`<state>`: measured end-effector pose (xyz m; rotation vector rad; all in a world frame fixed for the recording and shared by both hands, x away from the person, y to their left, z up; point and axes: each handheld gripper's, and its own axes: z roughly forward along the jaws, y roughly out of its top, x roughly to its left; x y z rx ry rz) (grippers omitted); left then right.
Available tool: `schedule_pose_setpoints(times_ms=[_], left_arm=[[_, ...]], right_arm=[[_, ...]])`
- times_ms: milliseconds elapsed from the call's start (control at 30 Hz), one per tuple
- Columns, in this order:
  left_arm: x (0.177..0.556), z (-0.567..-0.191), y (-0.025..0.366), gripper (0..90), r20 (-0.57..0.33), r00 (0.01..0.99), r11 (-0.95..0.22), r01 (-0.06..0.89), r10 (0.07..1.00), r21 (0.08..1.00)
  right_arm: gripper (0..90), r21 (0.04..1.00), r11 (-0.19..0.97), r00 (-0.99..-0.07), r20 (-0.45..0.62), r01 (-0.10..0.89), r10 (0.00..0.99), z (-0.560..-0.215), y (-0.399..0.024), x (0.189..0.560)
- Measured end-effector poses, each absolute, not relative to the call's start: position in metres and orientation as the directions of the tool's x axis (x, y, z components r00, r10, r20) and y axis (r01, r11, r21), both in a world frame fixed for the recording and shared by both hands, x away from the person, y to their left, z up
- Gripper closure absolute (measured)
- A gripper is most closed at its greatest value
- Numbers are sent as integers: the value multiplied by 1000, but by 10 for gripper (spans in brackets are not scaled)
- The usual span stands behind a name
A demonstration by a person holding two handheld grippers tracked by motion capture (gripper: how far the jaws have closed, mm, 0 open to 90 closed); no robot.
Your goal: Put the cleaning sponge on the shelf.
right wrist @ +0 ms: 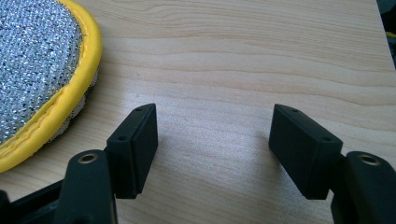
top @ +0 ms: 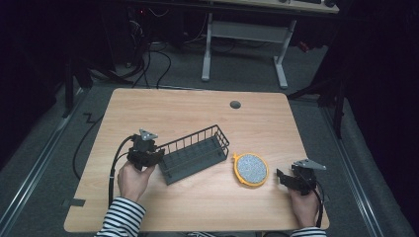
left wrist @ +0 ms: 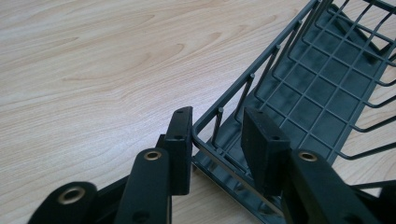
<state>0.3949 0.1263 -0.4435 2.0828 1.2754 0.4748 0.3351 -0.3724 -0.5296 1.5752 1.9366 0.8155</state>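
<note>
Apparently the left gripper (left wrist: 217, 140) is straddling the dark grey wire basket (top: 195, 152) rim, jaws loosened; the round yellow-rimmed silver scouring pad (top: 251, 169) is lying outside, right gripper (right wrist: 215, 140) gaping empty.

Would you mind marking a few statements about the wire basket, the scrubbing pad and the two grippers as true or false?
1. The left gripper has its jaws on either side of the wire basket's end rim. True.
2. The scrubbing pad lies inside the basket. False: it lies on the table, beside the basket.
3. The right gripper is open, with bare table between its jaws. True.
4. The pad's border is red. False: it is yellow.
5. The basket holds several things. False: it is empty.
</note>
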Motion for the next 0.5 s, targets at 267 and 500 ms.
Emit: schedule_pose_setpoints(times_ms=[267,500], left_arm=[[390,-445,132,414,-46,461,-294,636,886,713],[376,-435,158,359,-128,431,-179,602,893,778]], right_arm=[[330,724,147,-197,-15,674,980,-530,-372,335],[330,724,149,-200,-15,674,980,-530,-372,335]])
